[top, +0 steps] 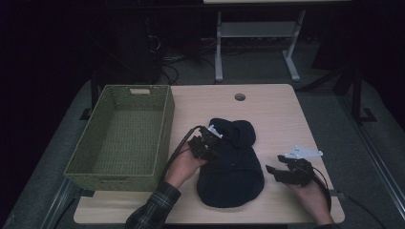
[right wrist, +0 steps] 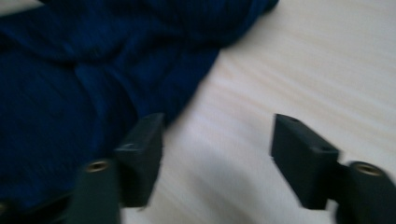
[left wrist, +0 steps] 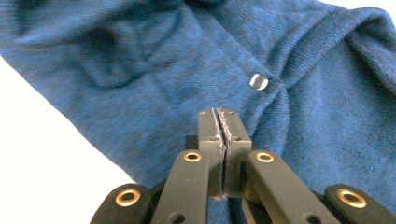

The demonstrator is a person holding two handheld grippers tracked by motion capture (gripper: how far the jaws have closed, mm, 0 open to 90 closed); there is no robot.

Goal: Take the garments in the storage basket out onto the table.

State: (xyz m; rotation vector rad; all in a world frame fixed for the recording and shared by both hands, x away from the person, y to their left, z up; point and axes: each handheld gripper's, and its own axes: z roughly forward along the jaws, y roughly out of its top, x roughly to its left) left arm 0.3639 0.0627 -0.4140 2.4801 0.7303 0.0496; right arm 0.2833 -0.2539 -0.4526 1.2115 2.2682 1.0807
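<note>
Looks like a lab or recording room rather than a home: dim, with dark surroundings and grey carpeted floor [top: 329,109]. Centred on a plain light wooden desk [top: 282,114] with a round cable hole [top: 240,97] near its far edge, standing on a metal frame, with a second white-legged metal table frame [top: 255,36] behind it and loose black cables [top: 167,67] trailing over the floor. Staged sparsely, with a woven olive-green rectangular basket [top: 165,129] and a dark blue knitted garment [top: 234,167] on the desk.
</note>
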